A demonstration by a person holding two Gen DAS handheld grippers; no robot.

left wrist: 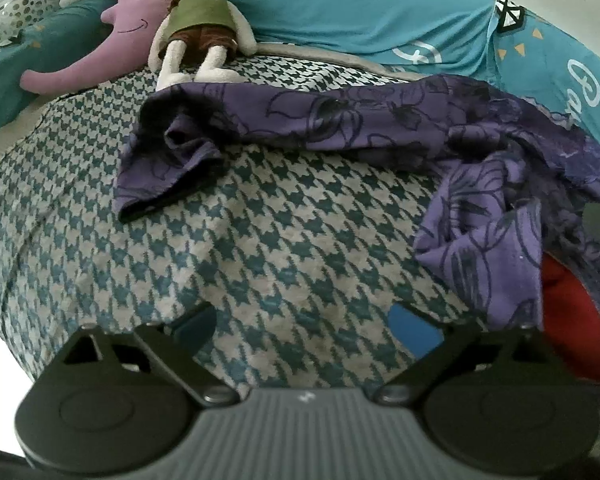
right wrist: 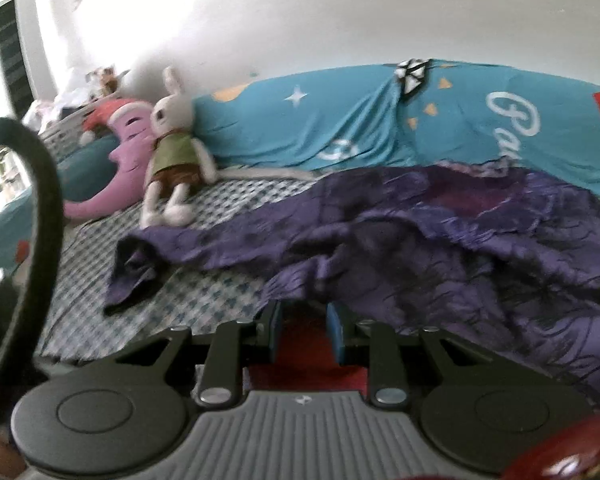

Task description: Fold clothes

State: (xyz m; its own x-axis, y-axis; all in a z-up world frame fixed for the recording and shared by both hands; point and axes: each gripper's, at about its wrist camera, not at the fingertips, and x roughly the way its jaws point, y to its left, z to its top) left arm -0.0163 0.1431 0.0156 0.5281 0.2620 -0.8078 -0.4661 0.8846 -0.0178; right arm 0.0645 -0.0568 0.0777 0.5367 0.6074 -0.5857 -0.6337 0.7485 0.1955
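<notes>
Across the left wrist view, a houndstooth blanket (left wrist: 260, 240) covers the bed, with a rabbit doll (left wrist: 198, 20), a purple moon pillow (left wrist: 112, 36) and a teal quilt (left wrist: 340, 12) along the far edge. Nothing lies between the left gripper (left wrist: 308, 326) and the blanket; its jaws are spread wide and empty. The purple garment (left wrist: 340, 120), flower-printed and crumpled, sprawls ahead and to the right, one sleeve flopped leftward.

From the right wrist view, blurred, the same toys line the wall. The right gripper (right wrist: 305, 330) sits at the garment's near edge, jaws apart, red cloth (right wrist: 304, 360) beneath.
</notes>
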